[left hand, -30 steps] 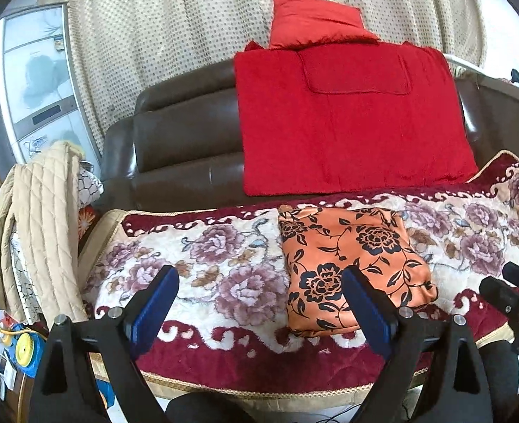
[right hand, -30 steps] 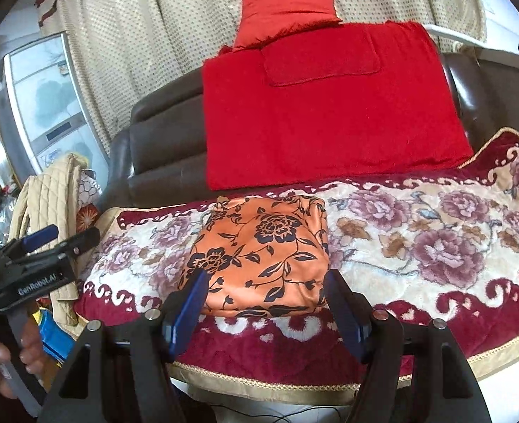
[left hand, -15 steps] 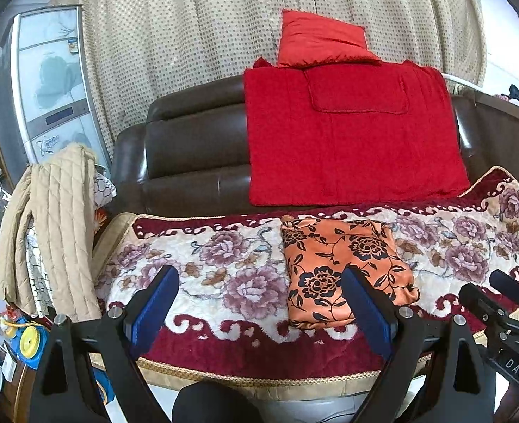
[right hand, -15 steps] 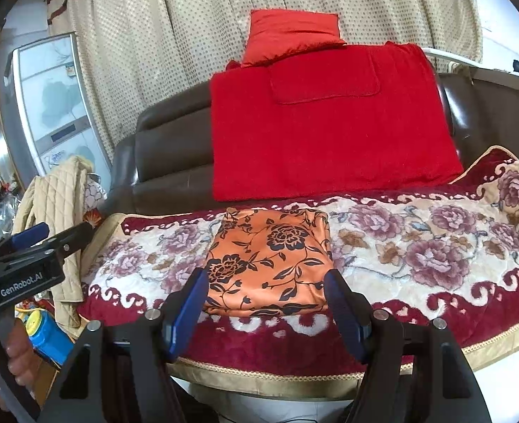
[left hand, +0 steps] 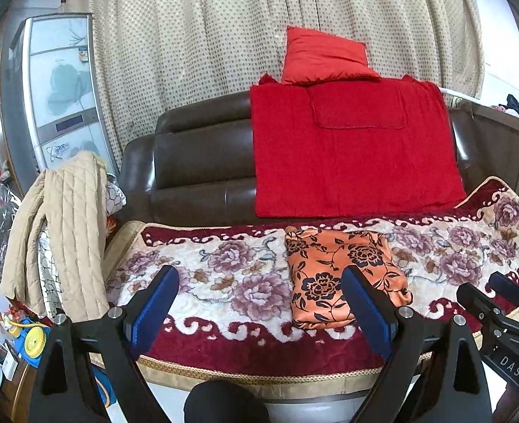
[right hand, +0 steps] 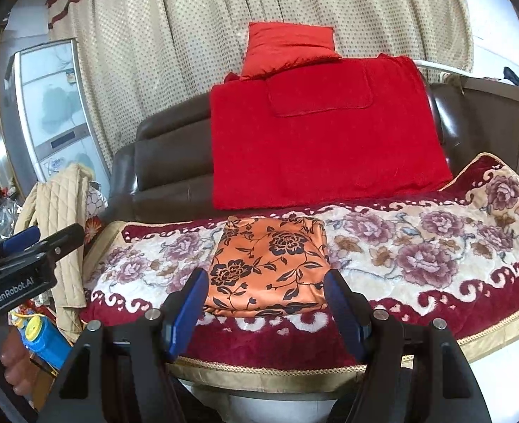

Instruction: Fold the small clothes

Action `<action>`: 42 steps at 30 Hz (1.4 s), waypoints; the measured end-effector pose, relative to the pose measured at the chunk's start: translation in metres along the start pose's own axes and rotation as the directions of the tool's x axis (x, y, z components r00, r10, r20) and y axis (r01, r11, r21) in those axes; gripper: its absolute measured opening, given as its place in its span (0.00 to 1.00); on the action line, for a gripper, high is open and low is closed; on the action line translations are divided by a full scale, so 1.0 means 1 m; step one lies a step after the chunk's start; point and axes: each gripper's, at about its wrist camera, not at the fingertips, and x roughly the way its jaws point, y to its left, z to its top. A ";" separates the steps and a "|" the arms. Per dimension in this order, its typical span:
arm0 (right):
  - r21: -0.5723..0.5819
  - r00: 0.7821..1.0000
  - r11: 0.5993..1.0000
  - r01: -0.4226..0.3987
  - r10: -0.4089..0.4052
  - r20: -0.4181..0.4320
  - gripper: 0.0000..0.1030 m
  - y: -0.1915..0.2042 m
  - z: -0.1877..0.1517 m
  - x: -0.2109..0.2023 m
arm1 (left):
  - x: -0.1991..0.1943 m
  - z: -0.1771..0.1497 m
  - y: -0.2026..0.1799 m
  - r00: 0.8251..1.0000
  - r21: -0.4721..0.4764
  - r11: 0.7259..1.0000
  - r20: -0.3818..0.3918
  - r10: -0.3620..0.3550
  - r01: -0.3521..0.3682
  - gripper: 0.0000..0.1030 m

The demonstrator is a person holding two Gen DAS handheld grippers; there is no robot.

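Both grippers have drawn back and up from the sofa since a second ago. Left gripper [left hand: 259, 303] and right gripper [right hand: 264, 303] hang spread and empty, likely because the garment [right hand: 270, 268] lies folded on the blanket [right hand: 435, 246], finished.

orange black-floral cloth [right hand: 271, 268], red throw [right hand: 315, 134]

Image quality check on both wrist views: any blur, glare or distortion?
Left wrist: sharp; fisheye bows the curtain, dark vignette in the corners; window at right blown out. Right wrist: the same bowing; orange folded cloth crisp; slight glare on the fridge.
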 end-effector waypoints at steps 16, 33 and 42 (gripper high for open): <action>0.017 1.000 1.000 0.023 -0.023 0.010 0.70 0.001 0.003 -0.015 | -0.025 0.000 -0.002 0.998 0.010 0.999 0.037 -0.042 0.042 0.91; 0.263 0.953 0.963 -0.062 0.136 -0.272 0.62 -0.110 -0.028 0.191 | 0.237 -0.085 -0.005 0.858 -0.112 0.990 -0.496 -0.134 0.090 0.91; 0.297 0.911 0.951 -0.082 0.192 -0.365 0.51 -0.116 -0.048 0.269 | 0.311 -0.093 -0.038 0.844 -0.139 0.982 -0.504 -0.183 0.129 0.94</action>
